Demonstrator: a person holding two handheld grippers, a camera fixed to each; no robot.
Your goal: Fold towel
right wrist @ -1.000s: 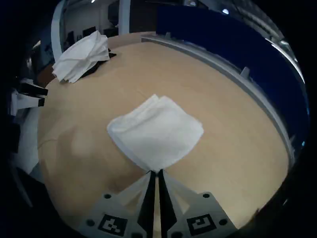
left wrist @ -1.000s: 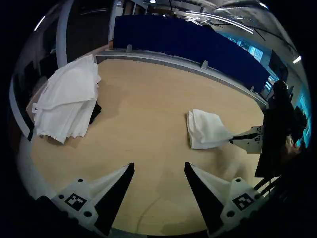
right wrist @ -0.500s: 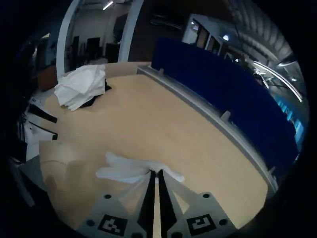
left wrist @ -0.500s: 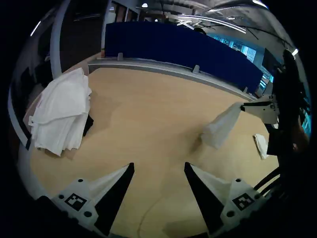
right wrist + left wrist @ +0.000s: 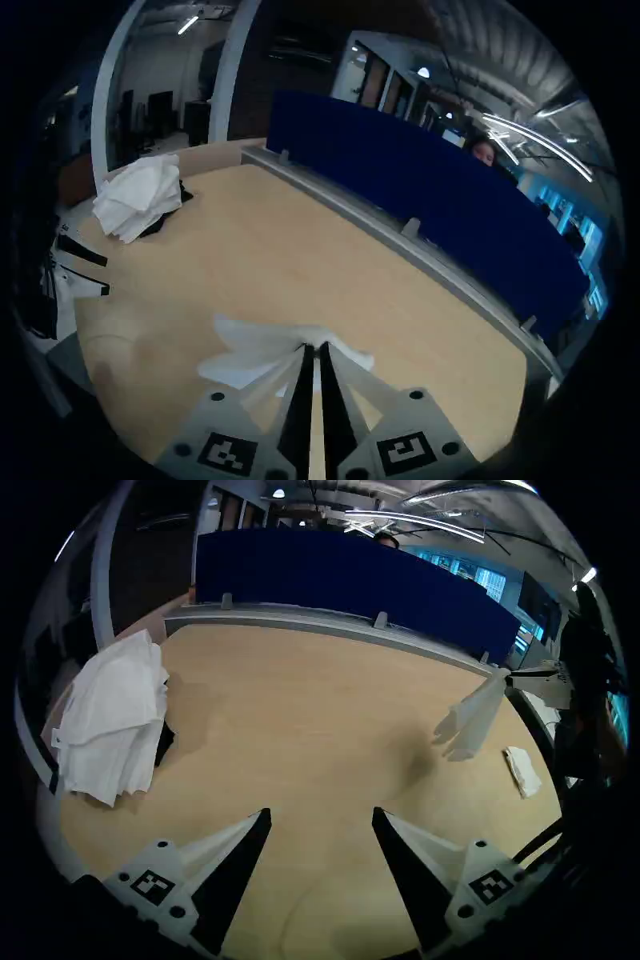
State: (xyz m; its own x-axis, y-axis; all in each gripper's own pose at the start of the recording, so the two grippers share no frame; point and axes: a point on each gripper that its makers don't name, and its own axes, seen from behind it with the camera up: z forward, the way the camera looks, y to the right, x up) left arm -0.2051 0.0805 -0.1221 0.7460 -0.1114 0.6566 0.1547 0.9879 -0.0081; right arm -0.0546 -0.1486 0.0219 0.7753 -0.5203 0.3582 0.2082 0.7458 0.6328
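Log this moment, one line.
right gripper: shut on towel, hanging above table | left gripper: open, empty | towel pile: on table

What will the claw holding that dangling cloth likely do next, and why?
Probably the right gripper carries the towel to the small folded towel near the table edge and lowers it there. The towel hangs clear of the table, pinched at its top, and the left gripper is open, holding nothing.

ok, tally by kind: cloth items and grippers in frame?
hanging white towel: 1
small folded white cloth: 1
pile of white towels: 1
grippers: 2 (left gripper, right gripper)
Total: 5
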